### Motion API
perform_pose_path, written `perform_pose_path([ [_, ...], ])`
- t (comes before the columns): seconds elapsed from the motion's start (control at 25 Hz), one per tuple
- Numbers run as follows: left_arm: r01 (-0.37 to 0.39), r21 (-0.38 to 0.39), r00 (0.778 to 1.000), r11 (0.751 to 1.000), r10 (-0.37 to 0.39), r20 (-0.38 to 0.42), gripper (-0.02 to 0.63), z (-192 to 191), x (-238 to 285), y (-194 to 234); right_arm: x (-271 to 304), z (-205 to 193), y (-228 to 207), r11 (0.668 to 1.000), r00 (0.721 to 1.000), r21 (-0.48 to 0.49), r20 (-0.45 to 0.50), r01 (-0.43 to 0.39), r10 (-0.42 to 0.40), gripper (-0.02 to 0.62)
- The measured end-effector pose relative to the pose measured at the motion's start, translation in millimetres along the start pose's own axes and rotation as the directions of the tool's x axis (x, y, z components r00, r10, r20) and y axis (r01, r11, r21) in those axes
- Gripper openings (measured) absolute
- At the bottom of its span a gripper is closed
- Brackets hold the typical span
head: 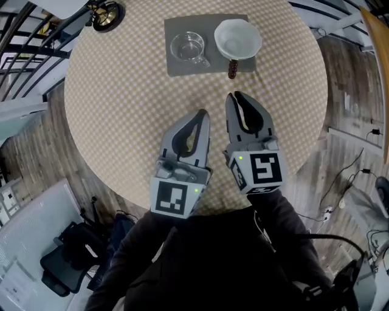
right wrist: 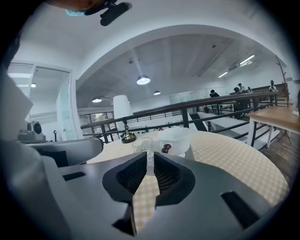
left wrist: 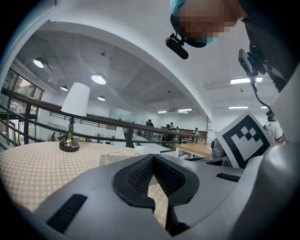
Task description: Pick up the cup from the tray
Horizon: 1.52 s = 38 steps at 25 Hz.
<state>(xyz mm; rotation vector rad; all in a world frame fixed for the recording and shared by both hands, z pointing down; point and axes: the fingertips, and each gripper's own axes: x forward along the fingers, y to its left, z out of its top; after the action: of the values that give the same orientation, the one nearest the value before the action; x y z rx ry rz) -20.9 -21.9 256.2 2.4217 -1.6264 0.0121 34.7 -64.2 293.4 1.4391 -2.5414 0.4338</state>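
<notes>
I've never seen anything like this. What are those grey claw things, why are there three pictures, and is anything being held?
There is no robot: a person holds a grey gripper with two fingers in each hand. The head view comes from a camera on the person's head, looking down at the left gripper and the right gripper above a round table with a checked cloth. The other two pictures come from a camera riding on each gripper, looking along its fingers. On the table lies a grey tray with a clear glass cup and a white bowl; a small dark thing that I cannot identify sits by the bowl, and a lamp stands at the far edge. Both grippers are shut and hold nothing; the cup stands untouched on the tray.
</notes>
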Motion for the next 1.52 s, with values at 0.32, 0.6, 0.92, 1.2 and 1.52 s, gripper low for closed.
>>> perform_pose_path([
  [0.32,-0.044,-0.022,0.997,0.999,0.043,-0.063,0.006,-28.8,22.8,15.9,31.7,-8.5,-18.1,1.0,1.0,-0.001,-0.008,0.029,-0.029,0.169],
  [0.6,-0.075,-0.024,0.993,0.997,0.072,-0.092,0.006,-39.8,26.4,24.5,46.7,-4.5,-25.6,0.998,0.998,-0.031,0.018,0.061,-0.06,0.169],
  [0.92,-0.079,-0.038,0.99,0.996,0.074,-0.117,0.006,-52.6,34.9,32.6,63.0,-6.5,-40.0,0.994,0.994,-0.044,0.026,0.104,-0.103,0.138],
  [1.2,-0.059,-0.04,0.991,0.997,0.054,-0.123,0.006,-56.3,43.9,23.5,50.4,-5.8,-63.4,0.986,0.988,-0.075,0.039,0.15,-0.147,0.077],
  [1.52,-0.057,-0.039,0.989,0.998,0.051,-0.138,0.006,-59.1,51.4,22.2,62.0,-11.3,-82.2,0.986,0.989,-0.083,0.04,0.145,-0.142,0.077],
])
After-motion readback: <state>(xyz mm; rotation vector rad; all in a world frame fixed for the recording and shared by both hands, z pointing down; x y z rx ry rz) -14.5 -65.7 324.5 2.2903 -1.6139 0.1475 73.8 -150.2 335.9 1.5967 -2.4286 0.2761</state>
